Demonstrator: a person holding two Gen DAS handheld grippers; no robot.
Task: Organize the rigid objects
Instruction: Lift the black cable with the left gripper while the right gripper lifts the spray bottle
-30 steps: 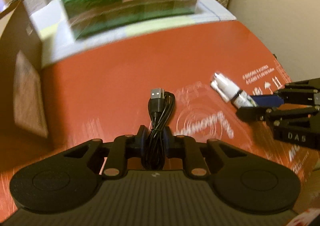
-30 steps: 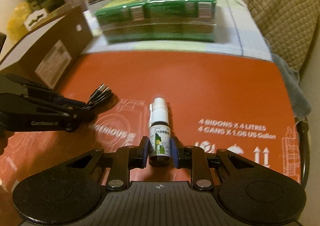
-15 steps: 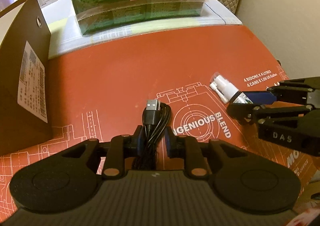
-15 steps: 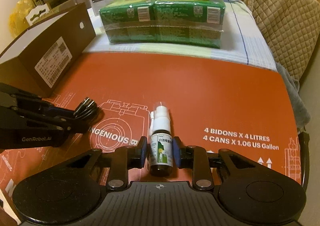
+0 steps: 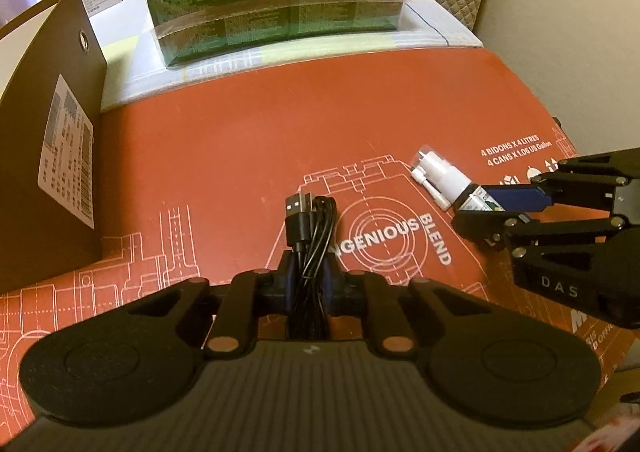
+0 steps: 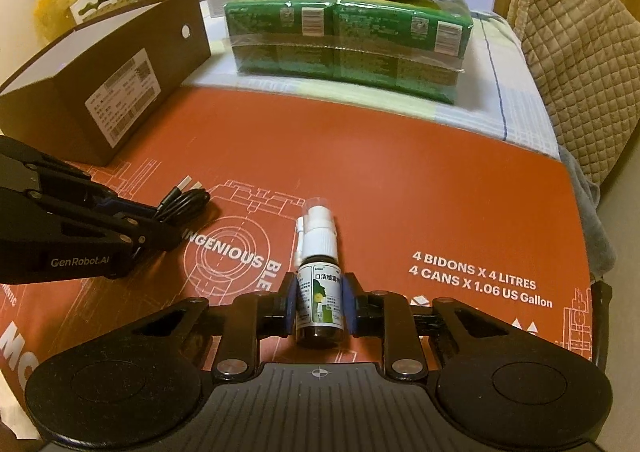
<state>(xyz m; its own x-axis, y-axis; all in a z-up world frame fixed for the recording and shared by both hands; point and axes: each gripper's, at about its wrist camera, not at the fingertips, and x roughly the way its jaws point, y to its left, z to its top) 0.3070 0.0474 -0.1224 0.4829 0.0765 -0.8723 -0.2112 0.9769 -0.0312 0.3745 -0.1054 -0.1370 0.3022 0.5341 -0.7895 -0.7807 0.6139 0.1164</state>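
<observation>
Cable bundle was clamped in my left claw at bottom center of the frame, over the red surface. My right claw was gripping the spray bottle, lower middle, brown box upper left.

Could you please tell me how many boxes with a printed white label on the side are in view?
1: the brown box at the left edge of the red mat, left of the green packs. Others may be hidden behind it.
</observation>
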